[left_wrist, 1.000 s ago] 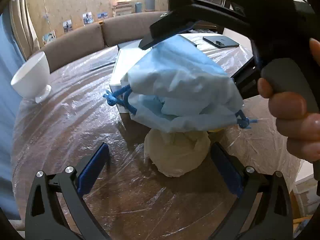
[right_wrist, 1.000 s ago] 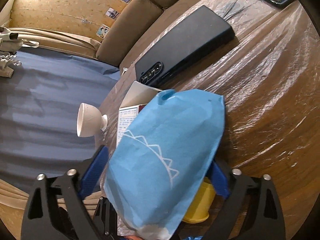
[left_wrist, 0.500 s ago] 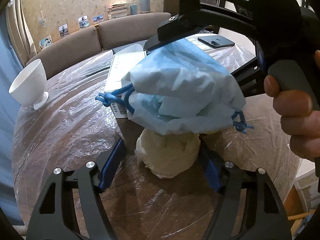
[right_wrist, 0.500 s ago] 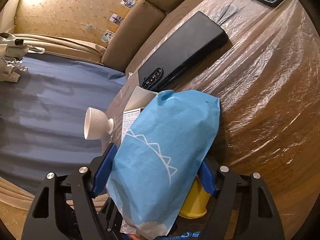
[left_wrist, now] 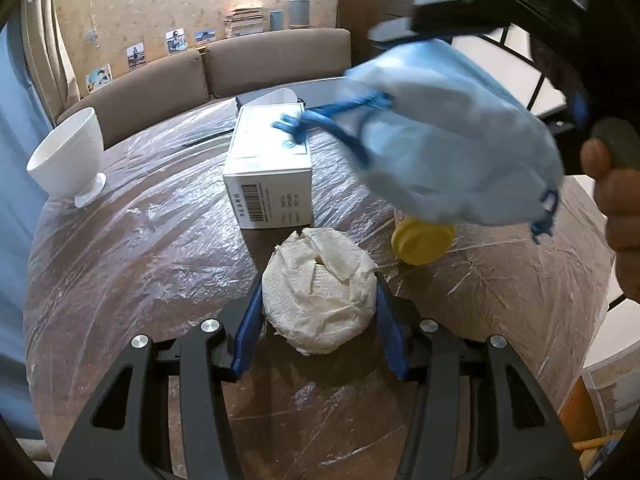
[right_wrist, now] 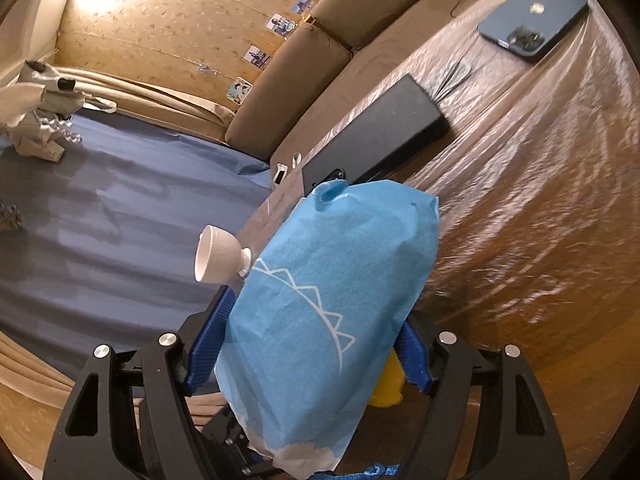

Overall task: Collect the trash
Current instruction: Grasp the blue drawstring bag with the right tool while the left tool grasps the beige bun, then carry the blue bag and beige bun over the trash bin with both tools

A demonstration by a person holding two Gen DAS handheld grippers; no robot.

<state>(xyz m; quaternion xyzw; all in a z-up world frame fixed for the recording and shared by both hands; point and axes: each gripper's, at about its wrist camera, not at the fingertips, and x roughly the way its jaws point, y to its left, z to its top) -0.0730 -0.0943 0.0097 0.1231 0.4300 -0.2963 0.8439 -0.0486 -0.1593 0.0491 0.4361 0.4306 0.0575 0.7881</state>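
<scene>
A crumpled wad of white paper towel is pinched between the blue pads of the left gripper; its jaws are closing, narrow, with both pads pressed against the wad's sides. The wad is seen near the near edge of the round, plastic-wrapped brown tabletop. A light-blue drawstring trash bag is held between the blue fingers of the right gripper, whose jaws are set at a middling width against the bag's sides. In the left wrist view the same bag is seen raised above the right part of the tabletop, blurred, with its dark-blue cord trailing out towards the box. A small yellow plastic cup is seen beneath the bag, just beside the wad. A white cardboard box with a barcode is placed near the tabletop's centre, behind the wad. A white footed ceramic bowl stands at the left edge. A flat black case and a blue smartphone are laid towards the far edge.
</scene>
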